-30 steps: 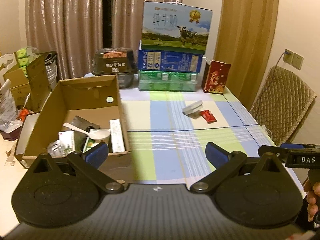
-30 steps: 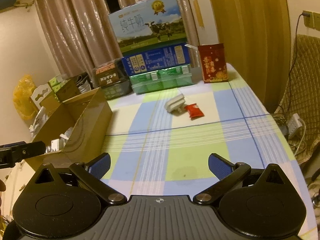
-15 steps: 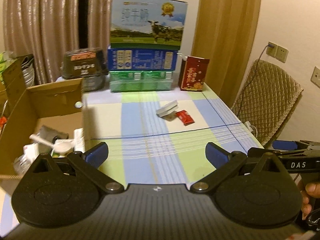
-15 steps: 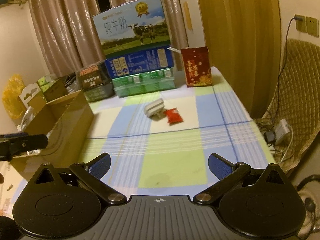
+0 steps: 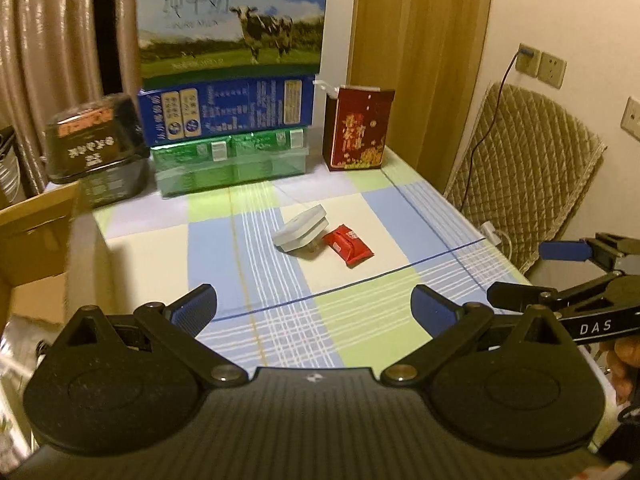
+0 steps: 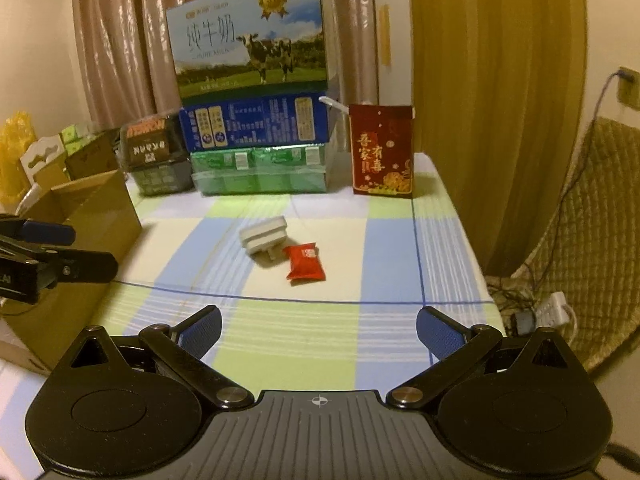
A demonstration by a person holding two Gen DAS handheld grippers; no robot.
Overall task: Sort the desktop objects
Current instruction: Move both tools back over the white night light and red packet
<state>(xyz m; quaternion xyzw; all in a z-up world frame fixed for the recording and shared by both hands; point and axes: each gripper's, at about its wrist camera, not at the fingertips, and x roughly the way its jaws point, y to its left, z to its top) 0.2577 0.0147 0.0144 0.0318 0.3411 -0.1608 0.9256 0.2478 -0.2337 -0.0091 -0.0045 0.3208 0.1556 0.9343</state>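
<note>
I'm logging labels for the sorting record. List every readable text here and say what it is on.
"纯牛奶" and "PURE MILK": milk carton atop the stack.
"DAS": right gripper's arm.
"春", "有喜": red box; other characters unclear.
Blue box, green pack, dark tub, red packet: print too small or blurred.

Your near field: checked tablecloth (image 6: 392, 248) in pale blue, lime green and cream, thin white stripes, dark blue lines. On it, glossy red snack packet (image 6: 305, 267) with white mark, right of a pale grey flat plug adapter (image 6: 264, 234). Left: plain brown cardboard box (image 6: 96, 216).
</note>
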